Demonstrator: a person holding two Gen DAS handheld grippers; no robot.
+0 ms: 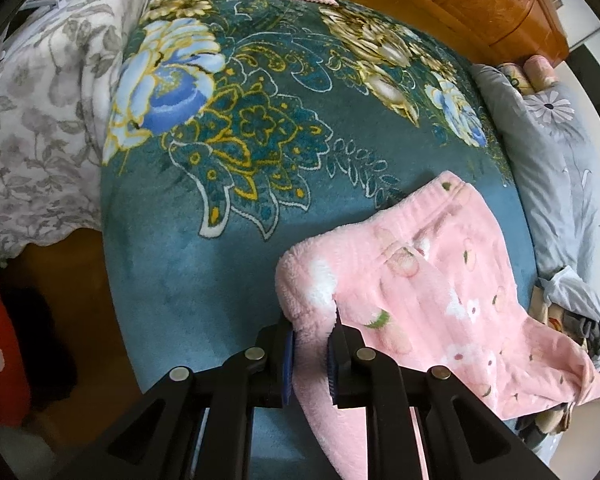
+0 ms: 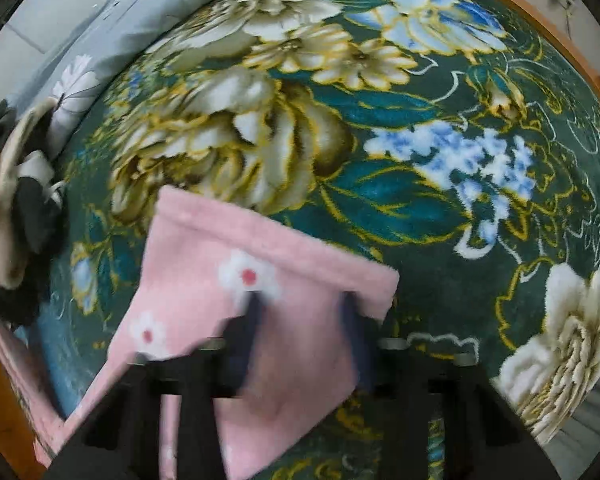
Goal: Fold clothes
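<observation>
The left gripper (image 1: 311, 332) is pinching a folded edge of the pink garment (image 1: 420, 280), which is lying ahead and to its right on the bed blanket (image 1: 220, 184). The right gripper (image 2: 300, 312) is pinching the garment's hem; its image is blurred.

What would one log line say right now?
left gripper: shut on pink garment | right gripper: shut on pink garment | garment over blanket
</observation>
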